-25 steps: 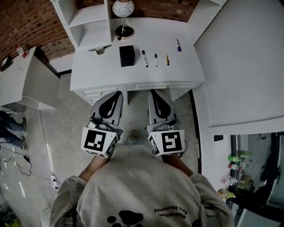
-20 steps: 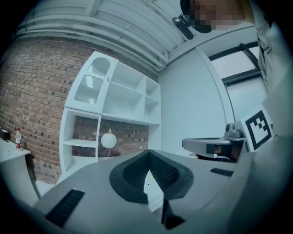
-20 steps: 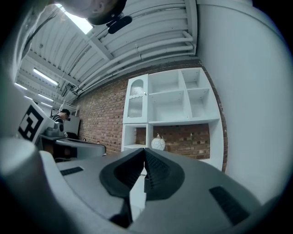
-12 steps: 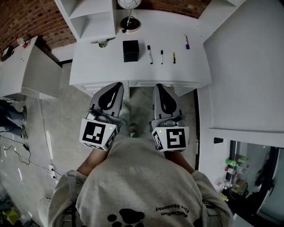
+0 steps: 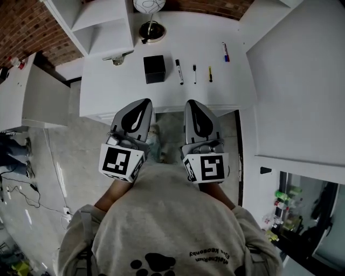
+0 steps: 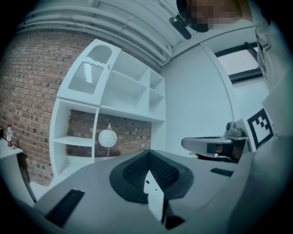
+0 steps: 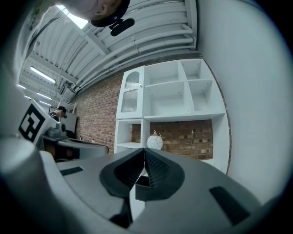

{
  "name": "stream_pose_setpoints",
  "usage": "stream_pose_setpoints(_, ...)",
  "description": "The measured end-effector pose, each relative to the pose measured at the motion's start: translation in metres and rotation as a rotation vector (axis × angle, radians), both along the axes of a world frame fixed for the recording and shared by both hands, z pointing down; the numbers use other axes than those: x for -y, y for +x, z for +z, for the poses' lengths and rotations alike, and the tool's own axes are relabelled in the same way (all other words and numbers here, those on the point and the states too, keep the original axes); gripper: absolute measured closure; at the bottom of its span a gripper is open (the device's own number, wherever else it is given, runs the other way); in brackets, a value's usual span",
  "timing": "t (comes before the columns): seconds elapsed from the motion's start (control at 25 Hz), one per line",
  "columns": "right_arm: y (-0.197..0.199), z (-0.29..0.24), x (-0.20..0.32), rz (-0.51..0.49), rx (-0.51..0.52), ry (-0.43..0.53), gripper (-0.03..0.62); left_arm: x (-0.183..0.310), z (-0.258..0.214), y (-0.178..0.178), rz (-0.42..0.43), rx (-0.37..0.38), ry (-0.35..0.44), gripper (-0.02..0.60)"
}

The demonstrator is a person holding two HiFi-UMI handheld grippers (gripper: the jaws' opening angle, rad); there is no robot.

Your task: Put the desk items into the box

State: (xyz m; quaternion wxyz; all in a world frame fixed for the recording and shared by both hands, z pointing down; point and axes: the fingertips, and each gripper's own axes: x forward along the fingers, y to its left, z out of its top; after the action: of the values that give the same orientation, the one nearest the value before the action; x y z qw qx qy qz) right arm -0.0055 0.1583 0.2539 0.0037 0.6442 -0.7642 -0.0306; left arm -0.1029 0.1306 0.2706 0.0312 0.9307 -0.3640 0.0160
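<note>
both the left gripper (image 5: 143, 103) and the right gripper (image 5: 192, 103) are closed and empty short of the desk (image 5: 108, 91), so the person should open one before reaching the pens (image 5: 194, 74) lying beside the black box (image 5: 154, 69).

A home-office style workroom is being indicated: a white desk (image 5: 108, 89) with markers (image 5: 178, 71) and a black box (image 5: 154, 69) is being backed by white shelving (image 5: 102, 24), a globe lamp (image 5: 149, 5) and a brick wall (image 5: 27, 21).

Red brick wall (image 5: 24, 24), white open shelving (image 5: 102, 24) against it, white desk (image 5: 113, 89) — pale grey concrete floor (image 5: 81, 145)
</note>
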Motion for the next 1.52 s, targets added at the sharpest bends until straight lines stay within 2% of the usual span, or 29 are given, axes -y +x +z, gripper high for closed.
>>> stream_pose_setpoints(0.36, 0.008, 0.003, 0.078, 0.026, -0.011, -0.019, 0.577, 0.078, 0.007, 0.017, 0.045, 0.008, -0.021, 0.575)
stream_pose_setpoints(0.72, 0.022, 0.011, 0.143, 0.095, -0.016, -0.048, 0.577, 0.145, 0.012, 0.037, 0.135, 0.015, -0.032, 0.574)
stream_pose_setpoints(0.96, 0.030, 0.024, 0.164, 0.137, -0.009, -0.076, 0.577, 0.168, 0.020, 0.045, 0.178, 0.025, -0.046, 0.574)
stream_pose_setpoints(1.24, 0.036, 0.033, 0.178, 0.134, -0.016, -0.107, 0.577, 0.181, 0.030, 0.052, 0.185, 0.017, -0.097, 0.574)
stream_pose_setpoints(1.52, 0.047, 0.047, 0.196, 0.105, -0.027, -0.136, 0.577, 0.192, 0.037, 0.066, 0.214, 0.004, -0.101, 0.574)
